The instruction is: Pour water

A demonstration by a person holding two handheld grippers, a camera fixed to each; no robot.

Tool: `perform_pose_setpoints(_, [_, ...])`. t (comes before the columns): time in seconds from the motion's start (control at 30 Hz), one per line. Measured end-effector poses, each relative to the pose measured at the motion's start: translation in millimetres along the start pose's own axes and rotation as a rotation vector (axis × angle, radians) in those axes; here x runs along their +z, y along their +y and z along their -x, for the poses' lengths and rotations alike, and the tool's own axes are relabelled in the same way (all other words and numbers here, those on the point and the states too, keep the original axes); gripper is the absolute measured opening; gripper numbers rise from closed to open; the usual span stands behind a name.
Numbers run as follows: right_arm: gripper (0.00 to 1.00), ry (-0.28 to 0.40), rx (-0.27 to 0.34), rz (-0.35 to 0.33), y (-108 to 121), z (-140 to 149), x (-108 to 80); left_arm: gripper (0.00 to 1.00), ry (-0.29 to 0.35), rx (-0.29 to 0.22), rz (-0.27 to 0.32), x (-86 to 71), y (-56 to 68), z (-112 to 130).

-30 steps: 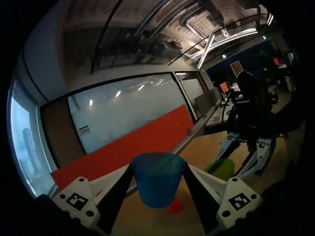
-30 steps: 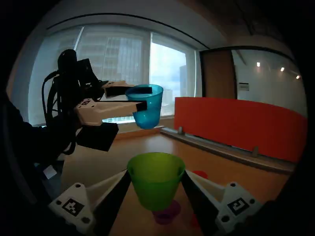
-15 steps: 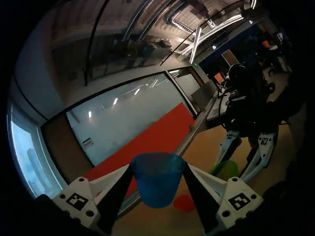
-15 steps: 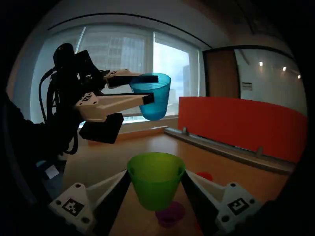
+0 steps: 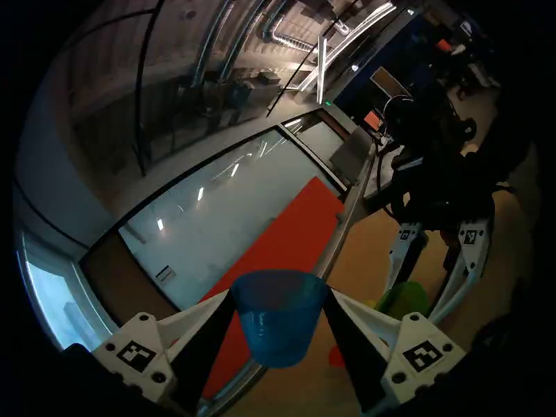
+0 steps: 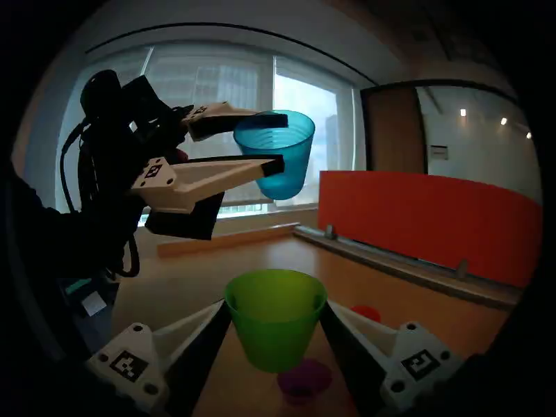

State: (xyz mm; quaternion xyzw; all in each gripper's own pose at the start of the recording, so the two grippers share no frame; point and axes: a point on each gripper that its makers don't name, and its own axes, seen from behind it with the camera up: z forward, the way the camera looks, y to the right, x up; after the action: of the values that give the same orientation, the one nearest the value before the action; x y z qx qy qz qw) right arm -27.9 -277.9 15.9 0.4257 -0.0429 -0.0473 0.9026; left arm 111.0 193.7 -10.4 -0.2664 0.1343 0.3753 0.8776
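- Fingers [image 5: 208, 340] of the left gripper [image 5: 279, 306], in the left gripper view, are closed on the blue cup [image 5: 279, 330]. One presses each side of its wall, and the cup sits mouth up between the fingertips.
- Beyond the right finger and farther off, the right gripper [image 5: 417, 306] points downward. The green cup [image 5: 406, 299] is clamped between its two white fingers (its dark body and cables bulk above them).
- Low down, just past the right fingertip, a red disc [image 5: 336, 356] lies on the wooden table [image 5: 361, 260].
- Past the left finger an orange panel [image 5: 278, 243] runs along the table's far side. The whole room slants steeply in this view.
- In the right gripper view, the right gripper's own fingers grip the green cup from both sides. It stands upright between the fingertips, with its open mouth in sight.
- Above the fingertips and ahead of them, the left gripper reaches in from the left-finger side with the blue cup squeezed between its fingers. That cup is slightly tipped and hangs higher than the green cup's rim, well apart from it, against a bright window [image 6: 306, 90].
- A purple disc [image 6: 304, 379] lies on the table between the fingers, under the green cup's base. The red disc sits just beyond the right fingertip.
- I cannot tell whether either cup holds water.
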Motion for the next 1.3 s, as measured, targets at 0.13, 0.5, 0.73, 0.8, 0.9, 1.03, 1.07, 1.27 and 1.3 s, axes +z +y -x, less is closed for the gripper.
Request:
perform_pose_setpoints(0.13, [0.9, 0.001, 0.002, 0.0, 1.0, 0.6, 0.6, 0.87, 0.0, 0.026, 0.0, 1.1, 0.3, -1.0])
perform_pose_setpoints(0.5, [0.9, 0.003, -0.002, -0.005, 0.9, -0.8, 2.2, 0.88, -0.002, 0.096, -0.008, 8.0, 0.4, 0.1])
perform_pose_setpoints(0.73, [0.9, 0.005, -0.002, -0.006, 0.7, -2.5, 3.0, 0.87, 0.005, 0.136, -0.01, 11.7, 0.4, -1.9])
perform_pose_setpoints(0.8, [0.9, 0.005, -0.002, -0.006, 0.4, -3.2, 3.1, 0.87, 0.008, 0.155, -0.011, 12.5, 0.2, -2.6])
perform_pose_setpoints(0.9, [0.9, 0.006, -0.004, -0.006, 0.5, -3.9, 3.0, 0.87, 0.014, 0.182, -0.015, 13.3, 0.7, -4.4])
perform_pose_setpoints(1.03, [0.9, 0.006, -0.004, -0.006, 0.2, -4.2, 2.4, 0.87, 0.016, 0.21, -0.016, 14.9, 1.5, -6.0])
perform_pose_setpoints(1.07, [0.9, 0.005, -0.004, -0.006, 0.1, -4.3, 2.4, 0.87, 0.016, 0.216, -0.016, 15.3, 1.6, -6.1])
perform_pose_setpoints(1.27, [0.9, 0.008, -0.004, -0.006, 0.3, -4.6, 1.2, 0.88, 0.018, 0.244, -0.021, 16.7, 0.9, -9.2])
perform_pose_setpoints(1.3, [0.9, 0.008, -0.004, -0.006, 0.3, -4.5, 1.0, 0.88, 0.019, 0.248, -0.022, 16.8, 0.7, -9.7])
